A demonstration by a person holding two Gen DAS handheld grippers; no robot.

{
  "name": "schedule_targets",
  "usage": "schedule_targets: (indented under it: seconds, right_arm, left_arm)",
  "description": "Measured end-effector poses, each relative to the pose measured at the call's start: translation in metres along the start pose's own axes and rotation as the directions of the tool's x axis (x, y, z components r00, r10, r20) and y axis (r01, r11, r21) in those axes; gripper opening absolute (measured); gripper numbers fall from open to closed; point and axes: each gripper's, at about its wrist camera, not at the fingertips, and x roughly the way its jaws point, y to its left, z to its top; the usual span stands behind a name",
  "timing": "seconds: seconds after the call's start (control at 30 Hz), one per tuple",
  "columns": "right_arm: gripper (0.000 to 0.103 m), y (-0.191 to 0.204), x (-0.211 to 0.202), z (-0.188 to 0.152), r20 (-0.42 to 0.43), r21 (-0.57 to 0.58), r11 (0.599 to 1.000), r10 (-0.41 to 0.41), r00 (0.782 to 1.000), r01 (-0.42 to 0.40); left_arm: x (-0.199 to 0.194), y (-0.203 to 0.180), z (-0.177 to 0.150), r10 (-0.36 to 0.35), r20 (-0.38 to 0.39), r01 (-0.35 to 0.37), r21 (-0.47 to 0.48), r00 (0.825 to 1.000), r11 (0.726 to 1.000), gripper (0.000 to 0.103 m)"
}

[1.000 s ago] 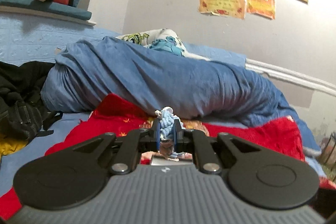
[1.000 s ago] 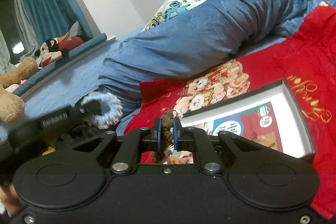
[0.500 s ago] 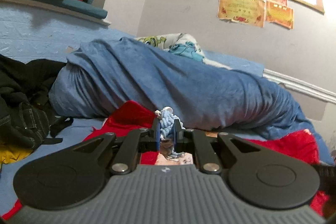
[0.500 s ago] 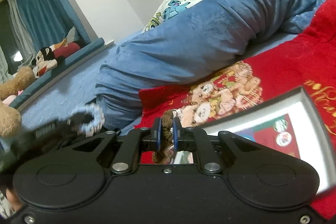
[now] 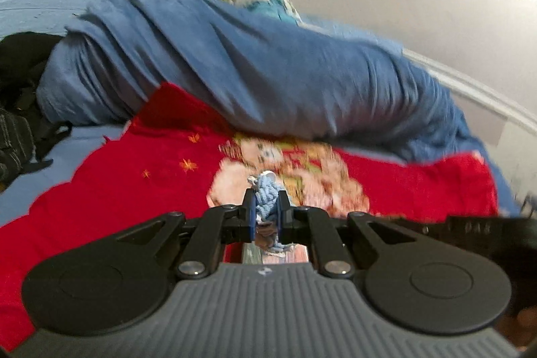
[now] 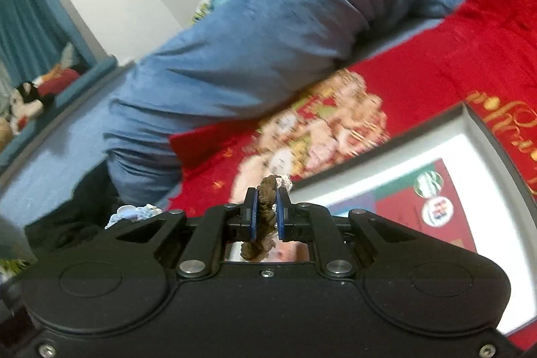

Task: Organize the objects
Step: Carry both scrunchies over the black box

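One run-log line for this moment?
left tongs: shut on blue scrunchie | right tongs: shut on brown scrunchie | open box on red blanket

The left hand-held gripper (image 5: 265, 210) points slightly downward, its jaws clamped on a light blue scrunchie (image 5: 265, 198); the right hand-held gripper (image 6: 266, 210), just beside that scrunchie, pinches a brown scrunchie (image 6: 265, 207)

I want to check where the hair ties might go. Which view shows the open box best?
The right wrist view: the open box lies on the red blanket, its dark rim and printed inside visible, partly cut off by the right gripper. The left wrist view shows no box.
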Motion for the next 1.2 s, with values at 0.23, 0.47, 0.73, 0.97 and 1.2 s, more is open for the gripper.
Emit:
schedule_targets:
  seconds: [0.23,0.47,0.73,0.97,1.2]
  right_arm:
    - [0.012,-0.018,0.008,-0.015,-0.019,0.114,0.993,0.044,0.999,-0.041]
    - [0.012,-0.013,0.02,-0.025,-0.06,0.089,0.996,0.016,0.998,-0.01]
    - [0.012,-0.005,0.026,-0.034,-0.095,0.041,0.999,-0.016,0.995,0.02]
    - [0.012,0.001,0.028,-0.041,-0.115,0.016,0.999,-0.033,0.993,0.035]
    - [0.012,0.004,0.028,-0.041,-0.13,-0.001,0.999,-0.054,0.99,0.055]
  left_arm:
    - [0.018,-0.026,-0.03,0.058,-0.055,-0.051,0.112,0.997,0.992,0.014]
    - [0.024,-0.031,-0.037,0.056,-0.077,-0.045,0.133,0.996,0.99,0.014]
    - [0.028,-0.036,-0.044,0.05,-0.099,-0.035,0.144,0.994,0.989,0.015]
    - [0.031,-0.041,-0.051,0.059,-0.115,-0.039,0.171,0.992,0.984,0.016]
    - [0.034,-0.043,-0.053,0.063,-0.13,-0.039,0.178,0.989,0.983,0.017]
